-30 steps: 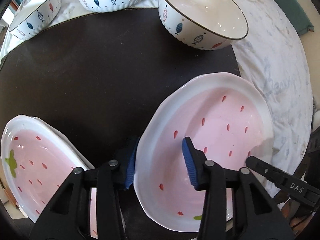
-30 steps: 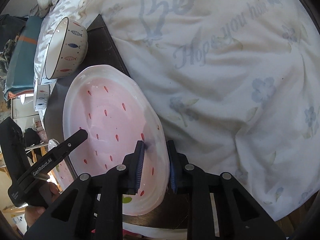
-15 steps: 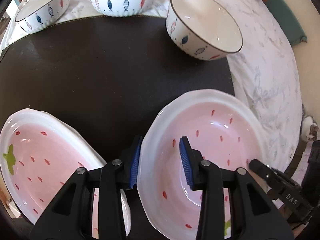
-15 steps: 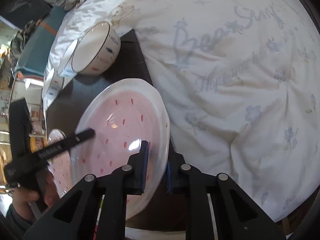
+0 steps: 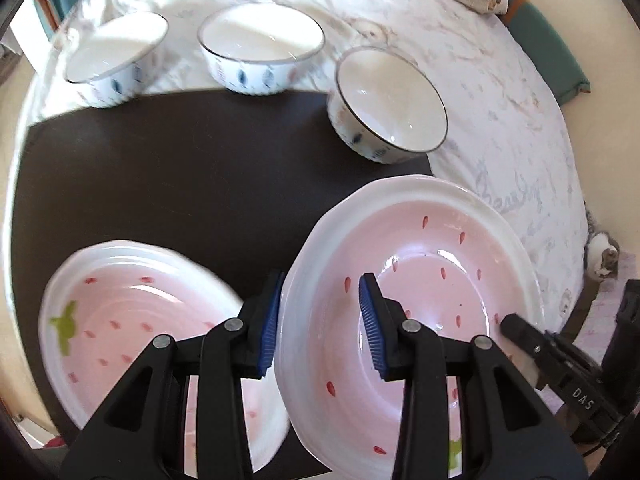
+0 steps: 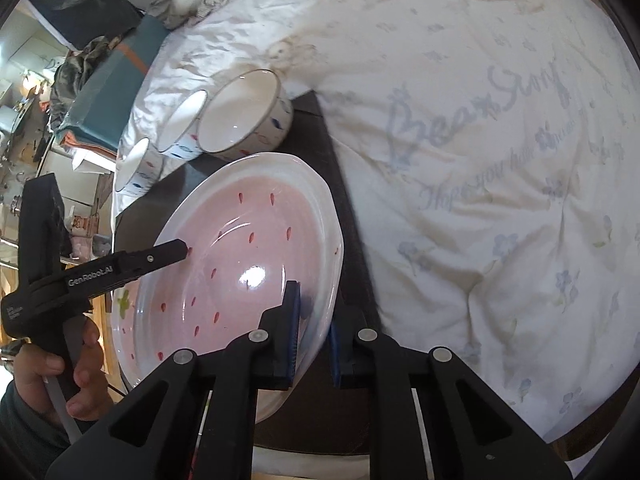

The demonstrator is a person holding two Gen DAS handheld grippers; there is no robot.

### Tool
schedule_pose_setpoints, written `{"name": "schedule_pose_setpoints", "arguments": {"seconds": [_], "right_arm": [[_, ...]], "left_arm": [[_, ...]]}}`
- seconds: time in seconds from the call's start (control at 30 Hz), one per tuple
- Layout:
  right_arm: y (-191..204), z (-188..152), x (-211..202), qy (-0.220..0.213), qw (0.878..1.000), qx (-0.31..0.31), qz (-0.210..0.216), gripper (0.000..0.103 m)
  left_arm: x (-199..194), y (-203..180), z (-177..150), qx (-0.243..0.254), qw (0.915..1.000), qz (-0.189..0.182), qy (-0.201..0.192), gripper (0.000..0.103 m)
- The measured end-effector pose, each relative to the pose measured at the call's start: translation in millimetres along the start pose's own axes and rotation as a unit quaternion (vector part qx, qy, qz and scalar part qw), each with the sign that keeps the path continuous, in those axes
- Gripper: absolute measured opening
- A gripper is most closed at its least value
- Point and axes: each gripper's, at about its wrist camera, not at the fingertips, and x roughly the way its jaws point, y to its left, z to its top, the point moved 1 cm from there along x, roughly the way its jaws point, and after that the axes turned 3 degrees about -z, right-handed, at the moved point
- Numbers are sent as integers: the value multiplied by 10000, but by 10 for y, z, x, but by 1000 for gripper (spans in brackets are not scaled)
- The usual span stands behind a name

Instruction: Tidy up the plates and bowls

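Observation:
A pink strawberry plate [image 5: 440,264] with a white rim is held above the dark mat [image 5: 180,160] by both grippers. My left gripper [image 5: 320,328] is shut on its near-left rim. My right gripper [image 6: 314,332] is shut on its right rim; the plate also shows in the right wrist view [image 6: 248,256]. A stack of like pink plates [image 5: 132,316] sits on the mat at the lower left. Three white fish-pattern bowls [image 5: 262,48] [image 5: 116,56] [image 5: 388,104] stand along the mat's far edge.
The mat lies on a white printed quilt [image 6: 500,160]. A teal cushion [image 5: 548,52] lies at the far right. A cat [image 5: 604,256] sits by the bed's right side. Room clutter [image 6: 40,80] is beyond the bed.
The held plate has risen off the mat with both grippers on it. The views have pulled back and up, so all three bowls now show farther away.

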Motion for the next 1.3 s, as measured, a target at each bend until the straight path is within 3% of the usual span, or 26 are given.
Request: {"name": "schedule_pose_setpoints", "arguments": {"seconds": [0.1, 0.63, 0.87, 1.0, 1.3], "right_arm": [[194, 6, -46, -141, 9997, -202, -4, 15], [1368, -210, 165, 73, 9932, -1066, 471, 15], [1704, -394, 444, 412, 9905, -1244, 428, 15], [1686, -451, 675, 792, 9904, -998, 536, 15], [1668, -477, 879, 1034, 9901, -860, 413, 16]], "left_arm": [[-161, 149, -20, -75, 9999, 27, -121, 33], [-892, 1172, -240, -409, 9973, 277, -535, 33], [-855, 1594, -453, -648, 9960, 387, -471, 33], [-762, 1713, -511, -650, 9956, 522, -425, 33], [-606, 1743, -515, -451, 9961, 686, -321, 33]]}}
